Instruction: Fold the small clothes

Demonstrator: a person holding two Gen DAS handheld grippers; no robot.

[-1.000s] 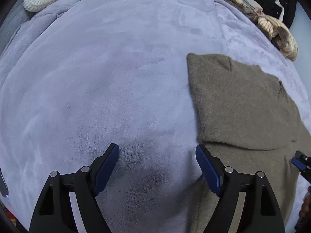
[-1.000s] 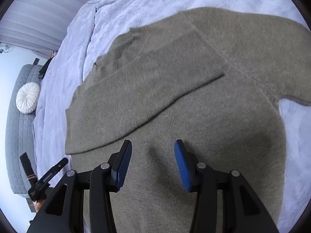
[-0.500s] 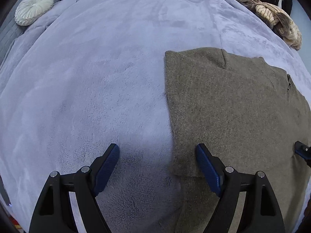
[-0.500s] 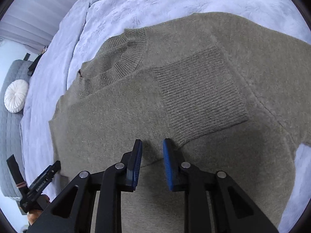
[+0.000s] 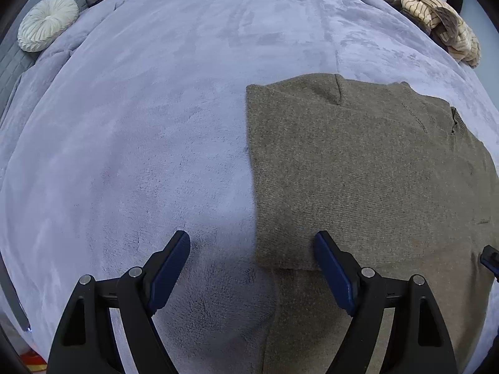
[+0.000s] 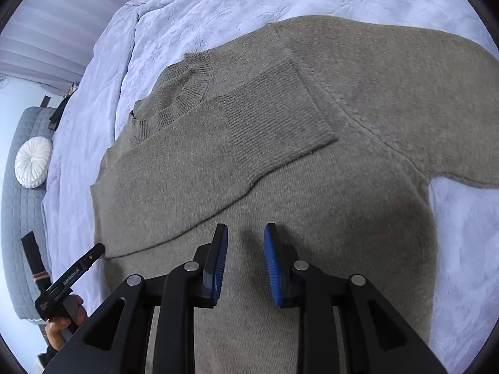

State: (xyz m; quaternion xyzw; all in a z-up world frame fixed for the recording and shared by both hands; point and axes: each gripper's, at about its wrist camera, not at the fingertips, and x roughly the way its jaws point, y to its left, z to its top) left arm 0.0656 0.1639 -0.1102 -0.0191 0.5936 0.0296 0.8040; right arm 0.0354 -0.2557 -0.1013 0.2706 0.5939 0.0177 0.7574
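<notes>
An olive-brown knit sweater (image 5: 358,171) lies flat on a lavender blanket (image 5: 140,124). One sleeve is folded across its chest, and the ribbed cuff (image 6: 274,109) lies below the collar (image 6: 187,90). My left gripper (image 5: 252,240) hovers open over the folded side edge of the sweater, with nothing between its fingers. My right gripper (image 6: 245,230) hangs just above the sweater (image 6: 312,187) body, below the folded sleeve's edge. Its jaws are narrow and opening, with no cloth between the pads. A hand (image 6: 62,324) holds the left gripper at the lower left of the right wrist view.
A round cream cushion (image 5: 46,21) rests at the far left against a grey quilted headboard (image 6: 21,218). A pile of striped and dark clothes (image 5: 436,21) sits at the blanket's far right corner. Bare blanket spreads left of the sweater.
My left gripper has moved right, so the sweater's side edge now lies between its fingers. The right gripper's jaws narrowed, then widened a little, and it drew back from the cuff.
</notes>
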